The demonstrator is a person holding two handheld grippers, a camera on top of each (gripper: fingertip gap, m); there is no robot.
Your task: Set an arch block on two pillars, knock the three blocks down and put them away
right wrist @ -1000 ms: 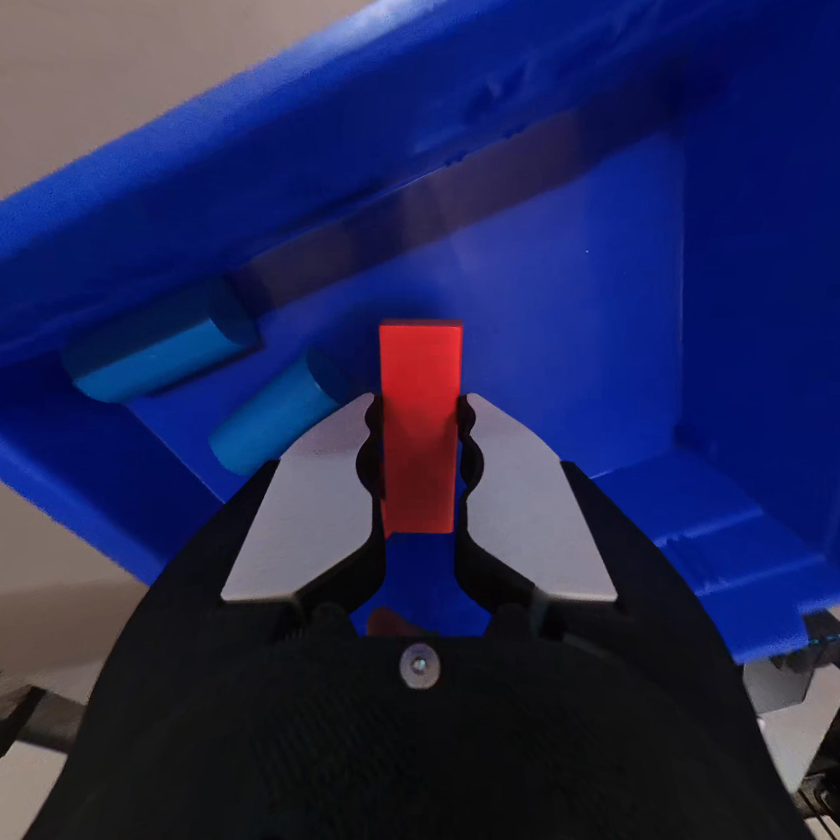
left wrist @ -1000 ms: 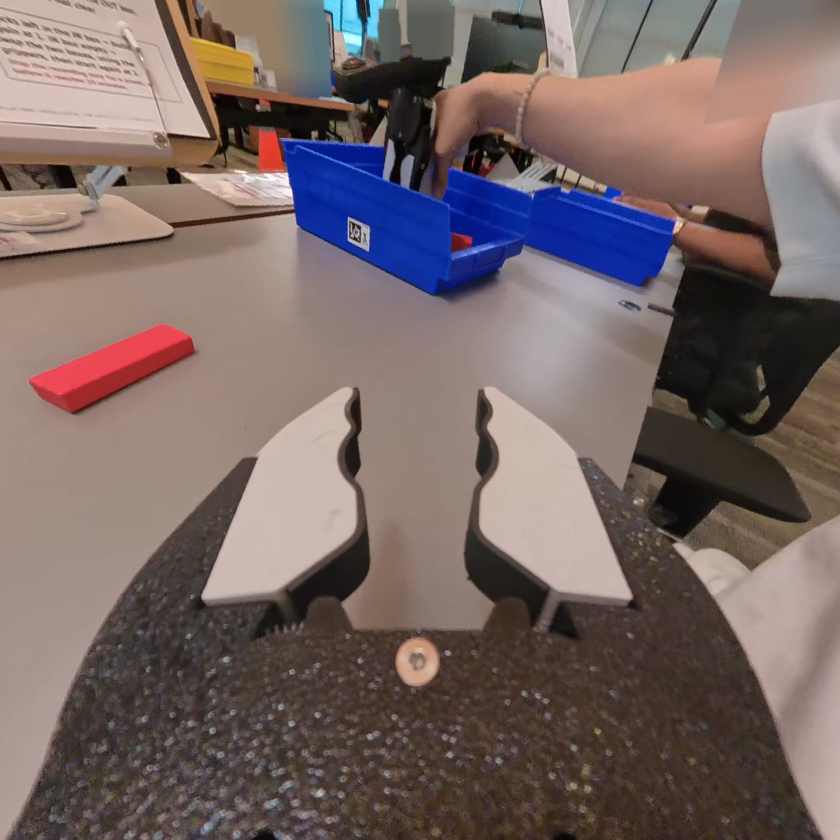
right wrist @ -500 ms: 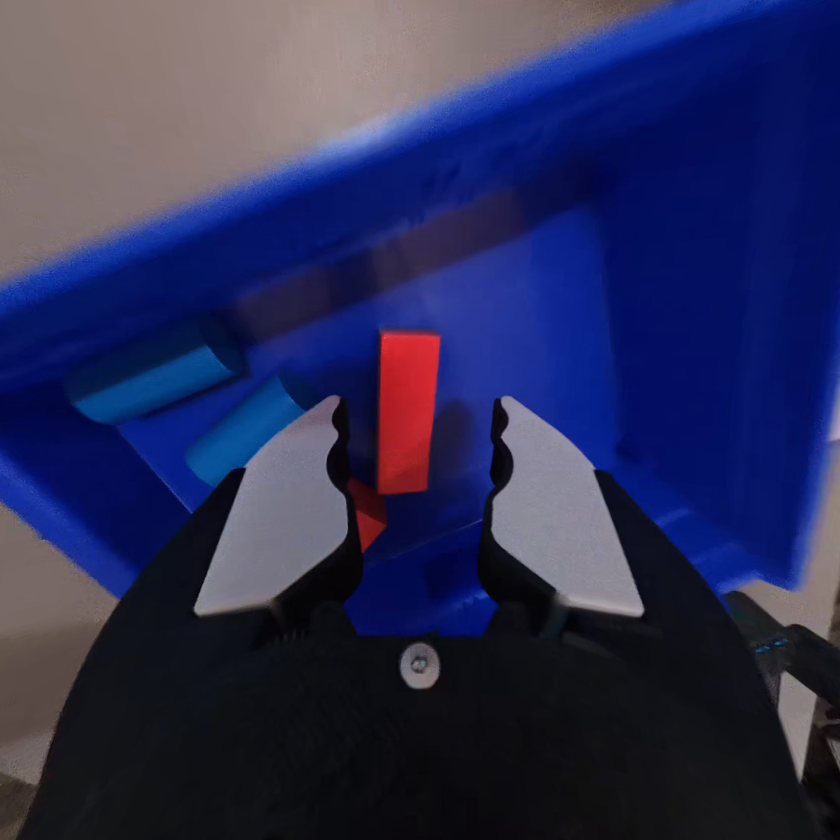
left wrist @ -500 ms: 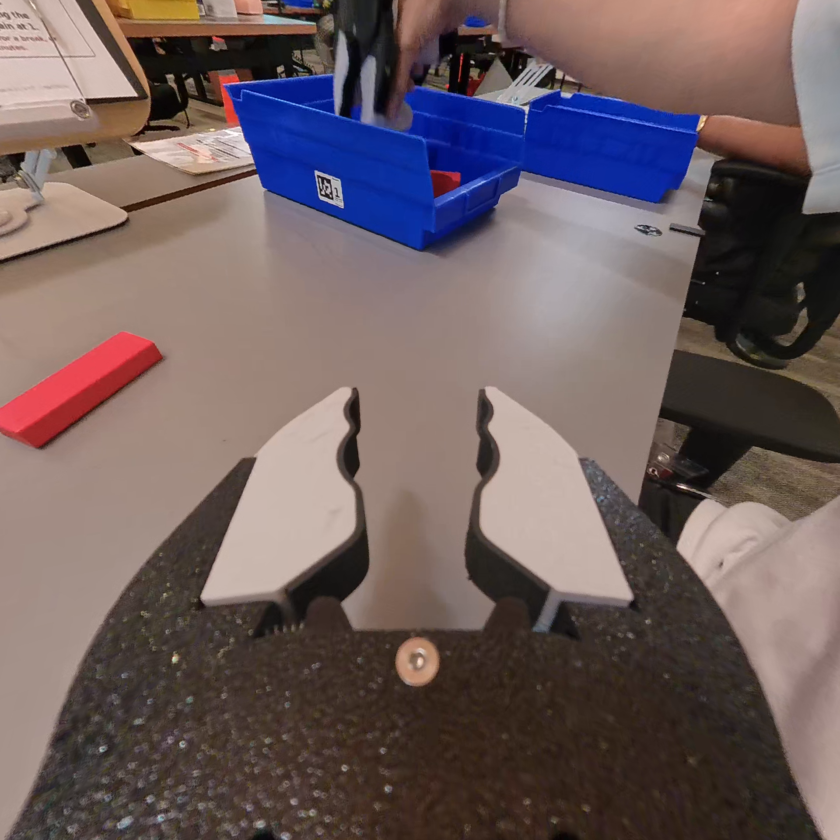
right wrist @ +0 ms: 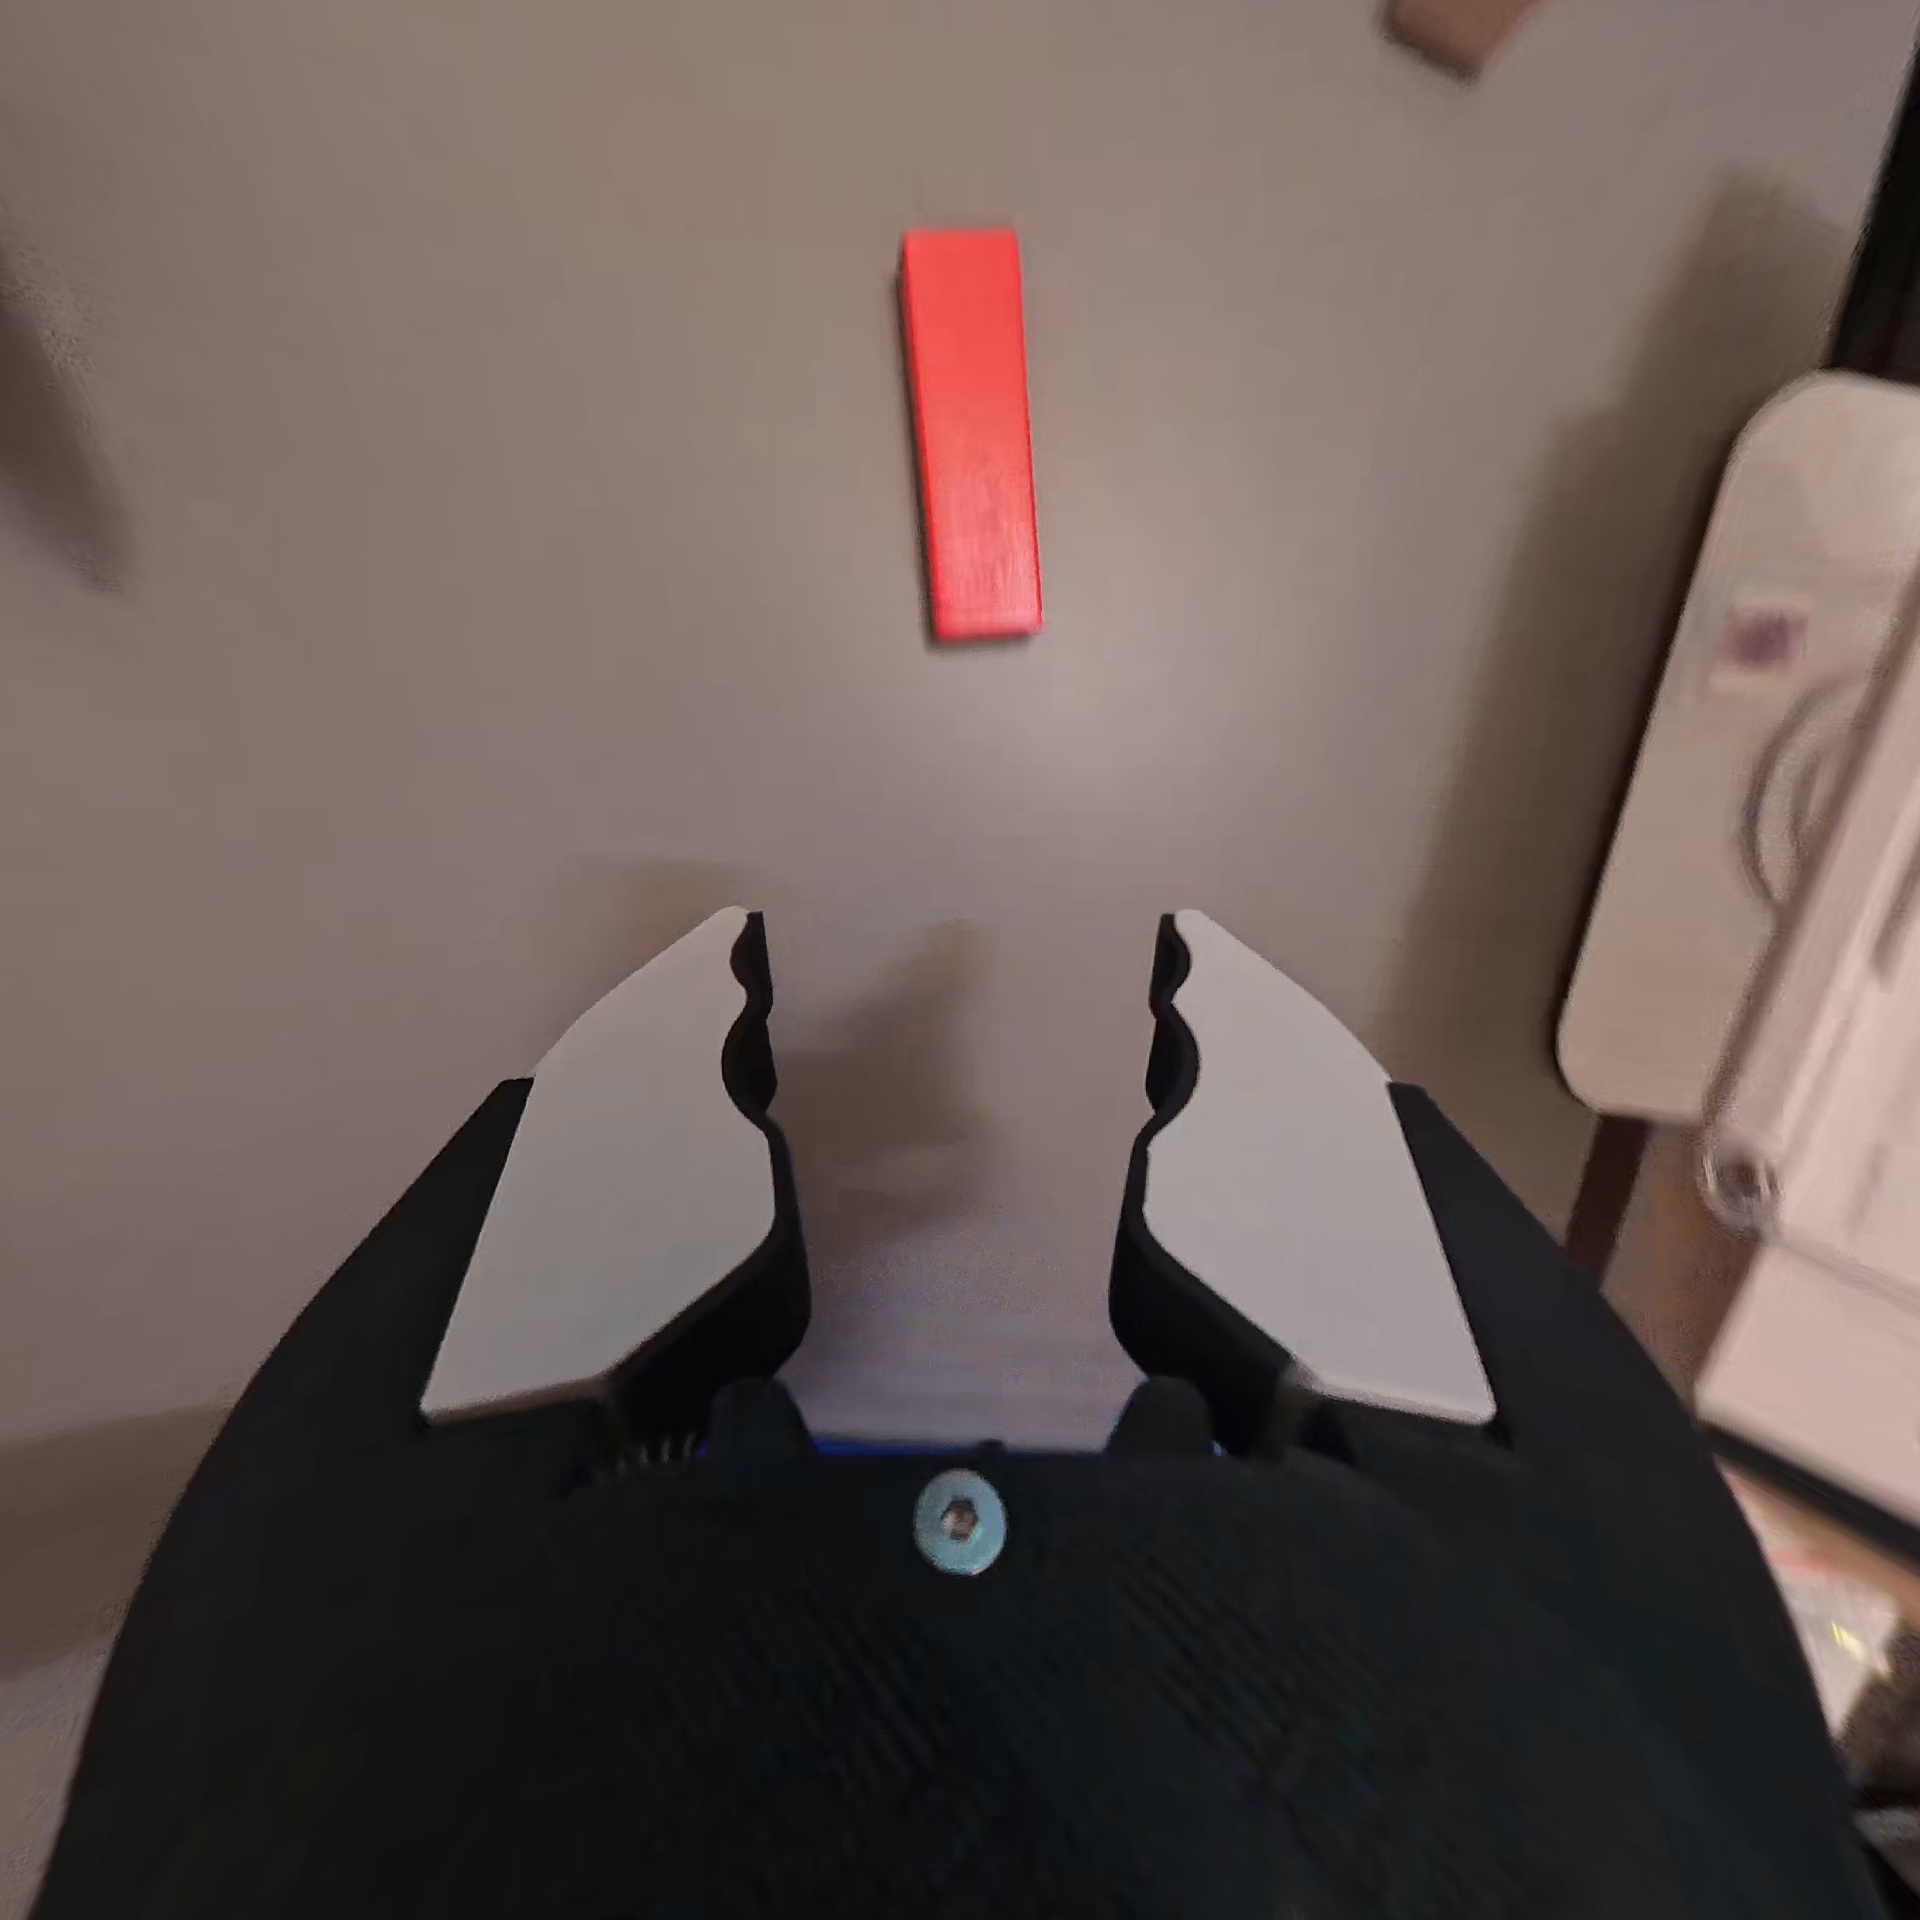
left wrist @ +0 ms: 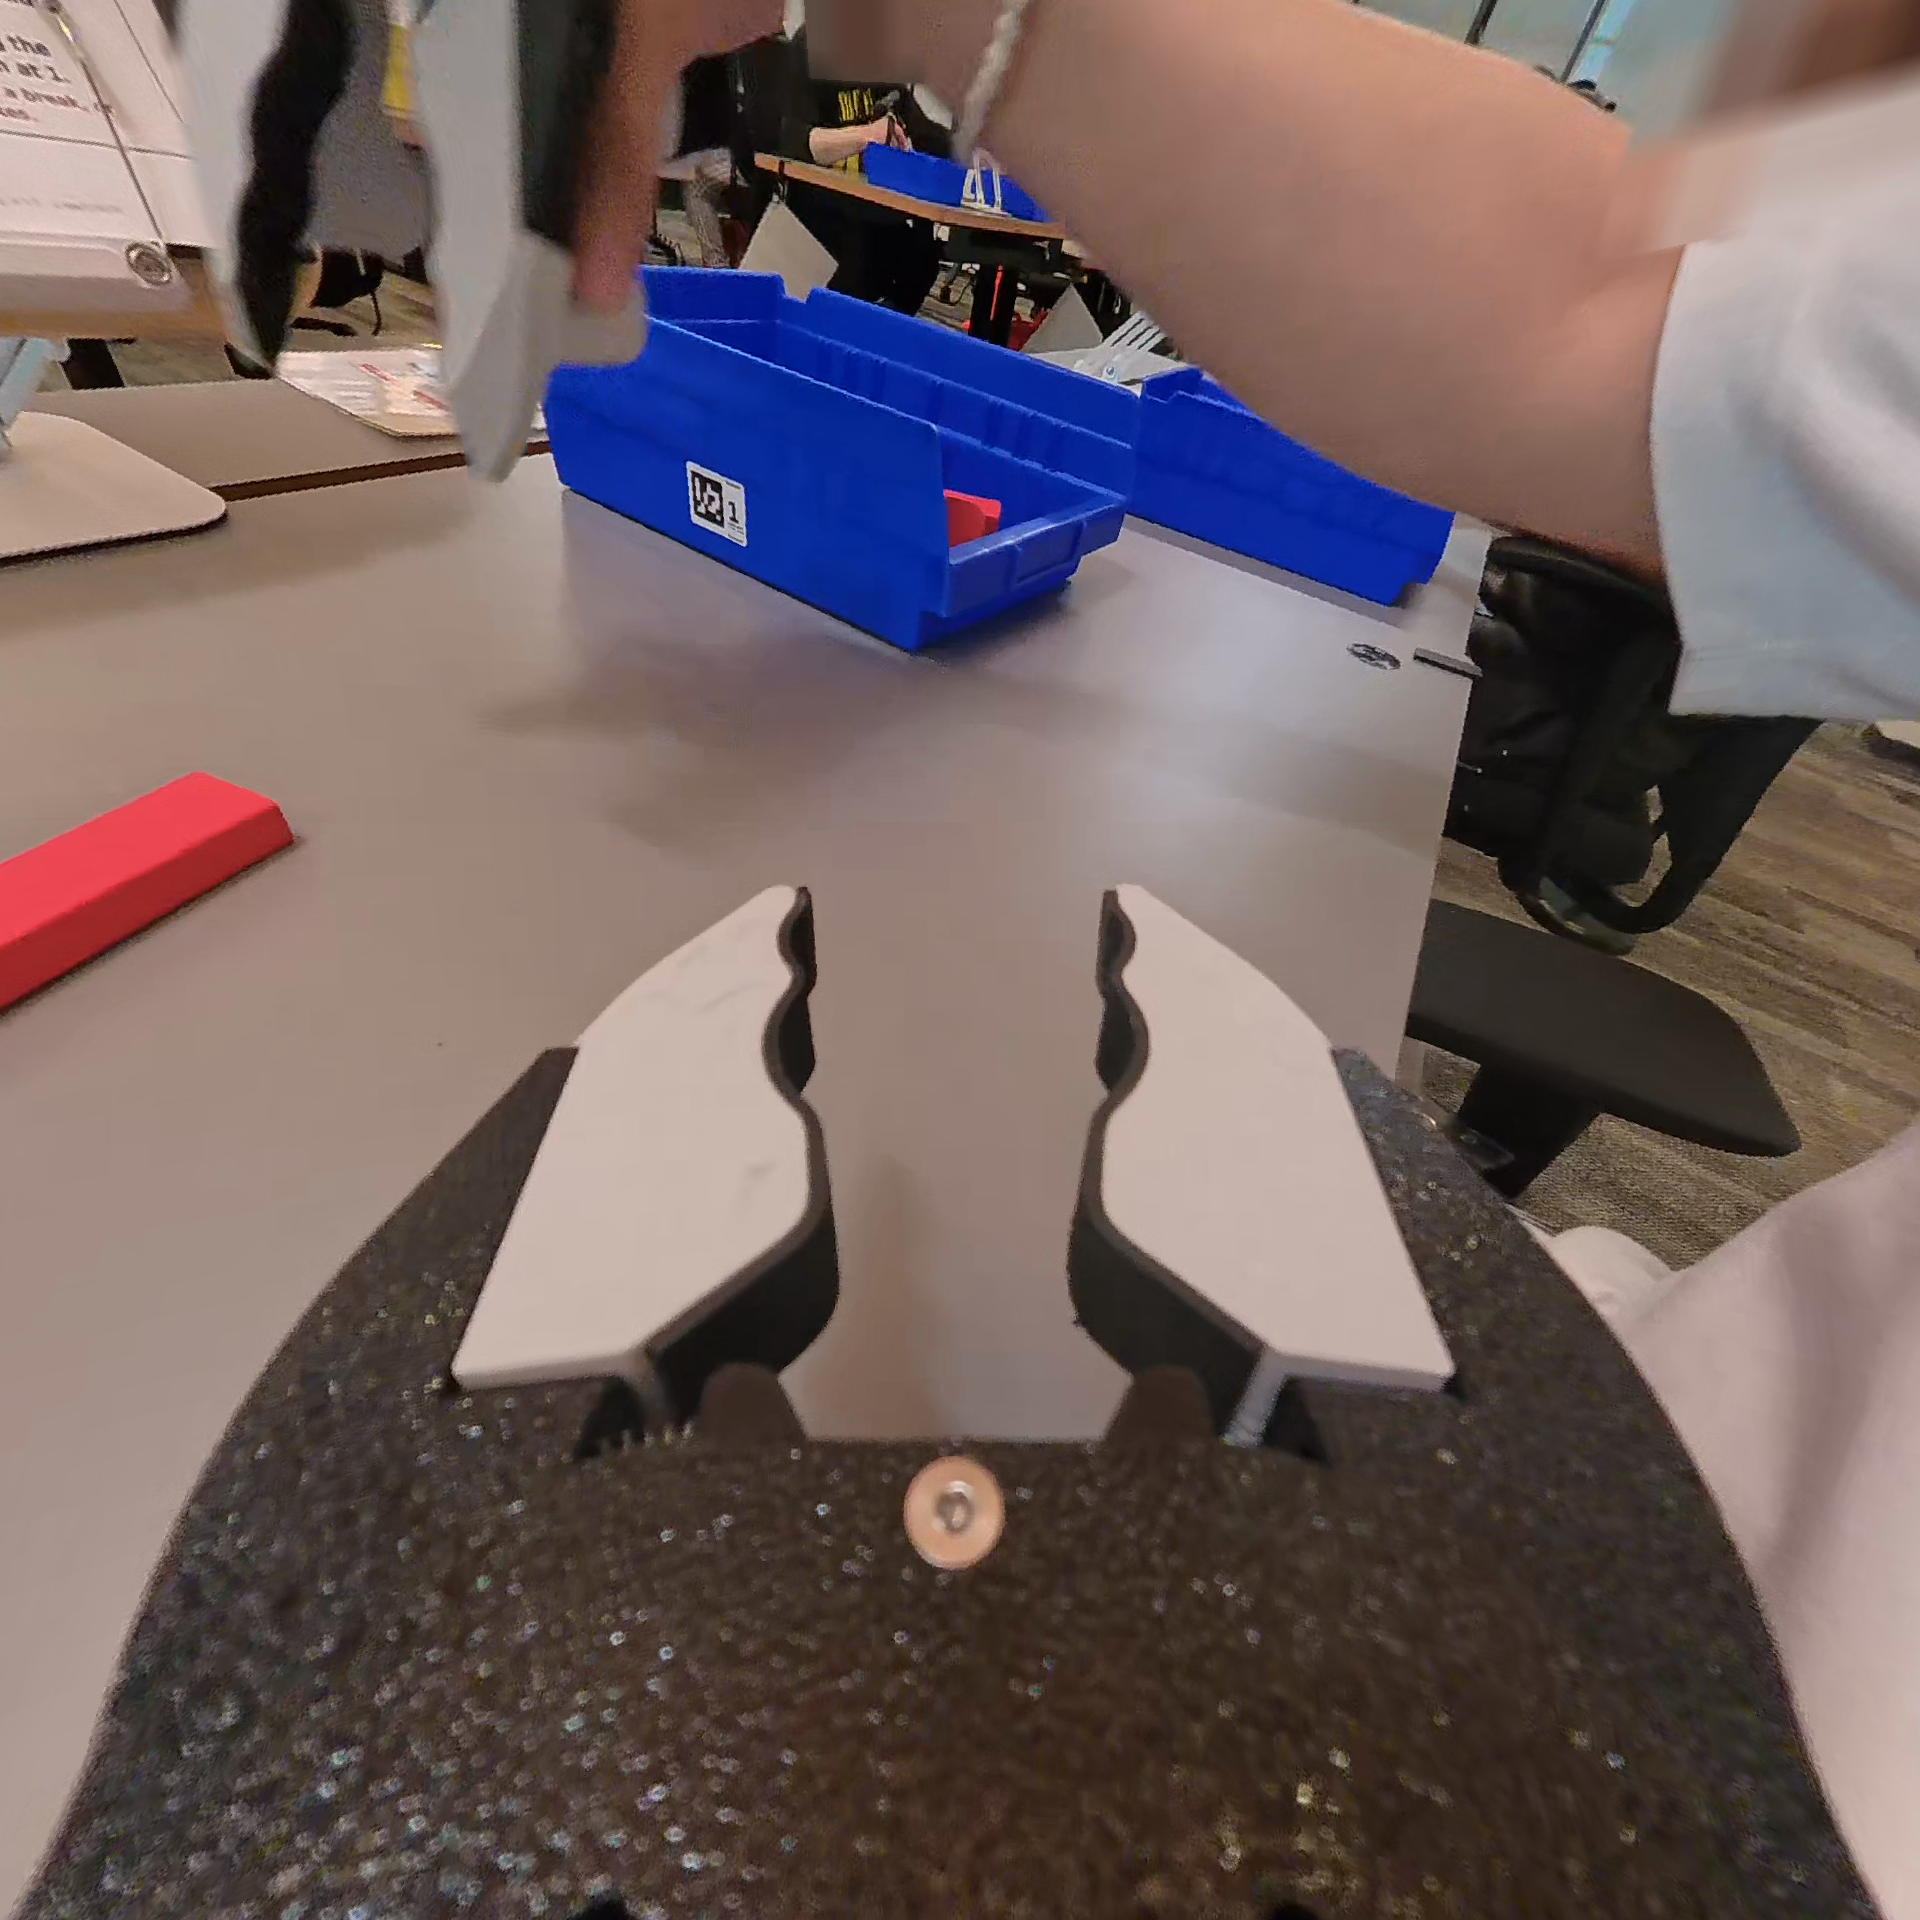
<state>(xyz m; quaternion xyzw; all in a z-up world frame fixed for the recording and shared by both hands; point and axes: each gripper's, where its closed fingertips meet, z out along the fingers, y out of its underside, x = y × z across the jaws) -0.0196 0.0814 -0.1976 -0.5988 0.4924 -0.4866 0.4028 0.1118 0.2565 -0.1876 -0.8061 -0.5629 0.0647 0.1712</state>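
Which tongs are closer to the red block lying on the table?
Probably the right tongs, hovering open with the red block straight ahead; the left tongs sit low, block off to their left.

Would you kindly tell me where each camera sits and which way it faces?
Left wrist view: sits on the left gripper, low over the grey table, facing the blue plastic bin; the person's forearm and the right gripper cross above.
Right wrist view: sits on the right gripper, looking down at the table.
Shared: the flat red rectangular block.
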